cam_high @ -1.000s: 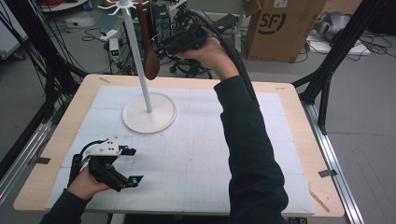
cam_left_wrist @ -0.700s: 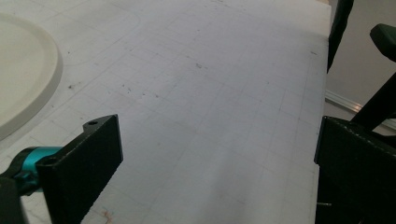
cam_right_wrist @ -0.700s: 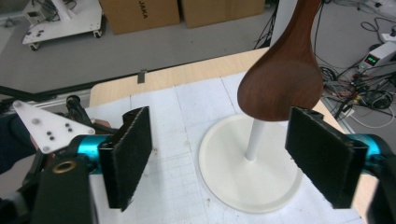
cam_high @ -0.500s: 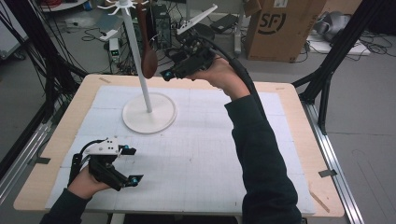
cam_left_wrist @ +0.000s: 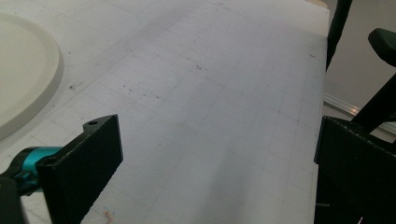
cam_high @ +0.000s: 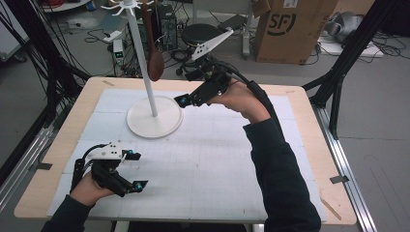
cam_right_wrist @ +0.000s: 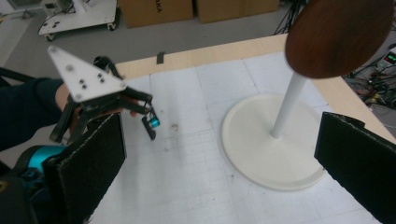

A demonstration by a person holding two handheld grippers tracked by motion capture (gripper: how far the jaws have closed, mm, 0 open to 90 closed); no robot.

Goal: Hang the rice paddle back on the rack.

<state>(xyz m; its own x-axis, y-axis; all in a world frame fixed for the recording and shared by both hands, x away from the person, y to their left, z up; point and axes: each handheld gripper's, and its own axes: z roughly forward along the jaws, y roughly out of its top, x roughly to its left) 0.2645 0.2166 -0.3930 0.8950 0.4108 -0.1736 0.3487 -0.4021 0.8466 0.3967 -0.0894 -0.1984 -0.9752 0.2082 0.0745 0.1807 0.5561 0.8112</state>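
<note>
A white stand (cam_high: 145, 72) with a round base (cam_high: 153, 124) rises at the back left of the table. A brown wooden spoon (cam_high: 155, 64) hangs from a hook at its top, bowl down. My right gripper (cam_high: 186, 99) hovers just right of the pole, apart from the spoon. Its jaws have just been opening and now stand open, with nothing between them. In the right gripper view (cam_right_wrist: 219, 154) the spoon's bowl (cam_right_wrist: 338, 35) is at the upper right, above the base (cam_right_wrist: 261, 158). My left gripper (cam_high: 135, 170) rests open near the front left, empty (cam_left_wrist: 219, 154).
A white gridded mat (cam_high: 217, 159) covers the wooden table (cam_high: 309, 145). Cardboard boxes (cam_high: 285, 29), cables and black frame legs (cam_high: 338, 72) stand behind the table. The stand's base (cam_left_wrist: 23, 84) lies to the left in the left gripper view.
My right gripper has let go of the spoon, opened its jaws and moved down and to the right, away from the top of the stand. The left hand has kept still.
</note>
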